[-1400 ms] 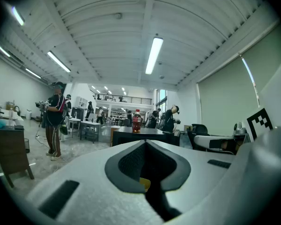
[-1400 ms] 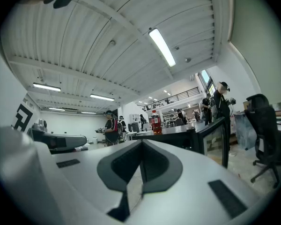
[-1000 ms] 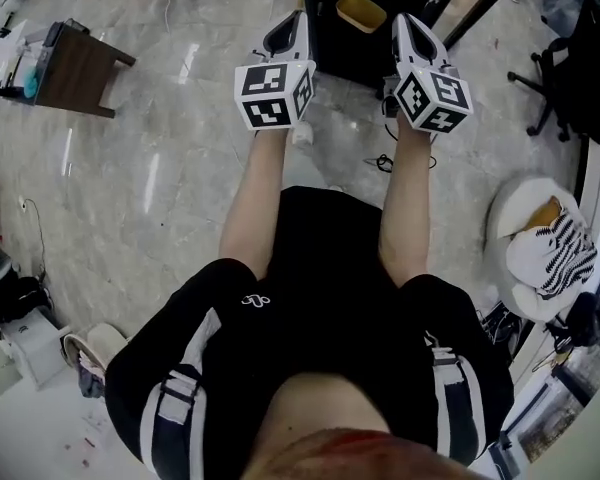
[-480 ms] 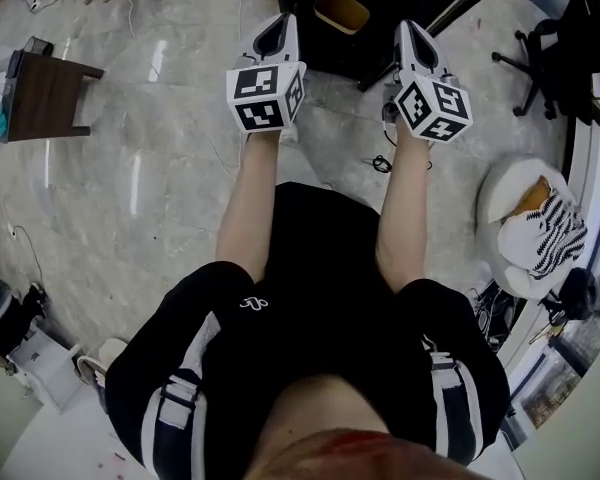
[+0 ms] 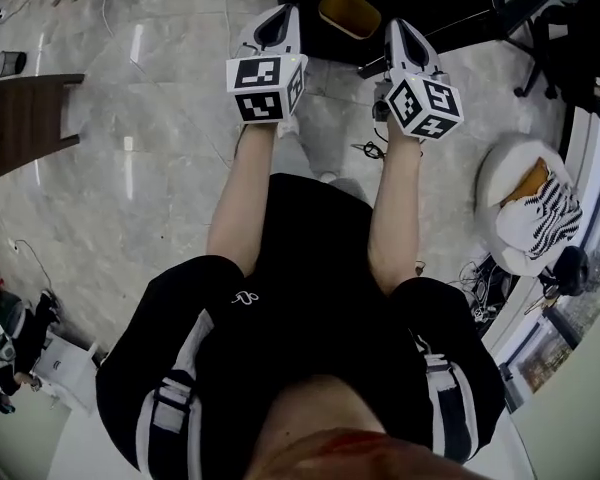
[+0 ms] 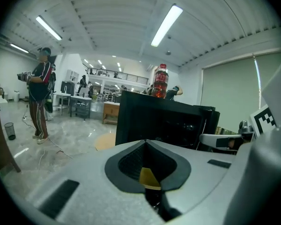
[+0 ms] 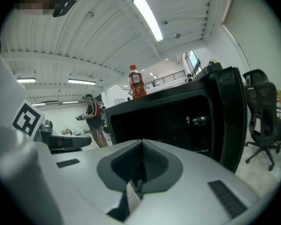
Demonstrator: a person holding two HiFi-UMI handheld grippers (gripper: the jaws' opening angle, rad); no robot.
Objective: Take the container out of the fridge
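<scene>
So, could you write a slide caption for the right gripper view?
Right gripper, jaws shut and empty, facing the black fridge, a red bottle on top.

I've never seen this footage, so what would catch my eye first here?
The left gripper and right gripper, marked with bold black-and-white squares, are held side by side in front of the person, both shut. Just ahead stands a black fridge with a red bottle on top.

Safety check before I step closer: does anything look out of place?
Yes: a tangled black cable lies loose on the grey marble floor just before the black fridge, a likely trip risk.
</scene>
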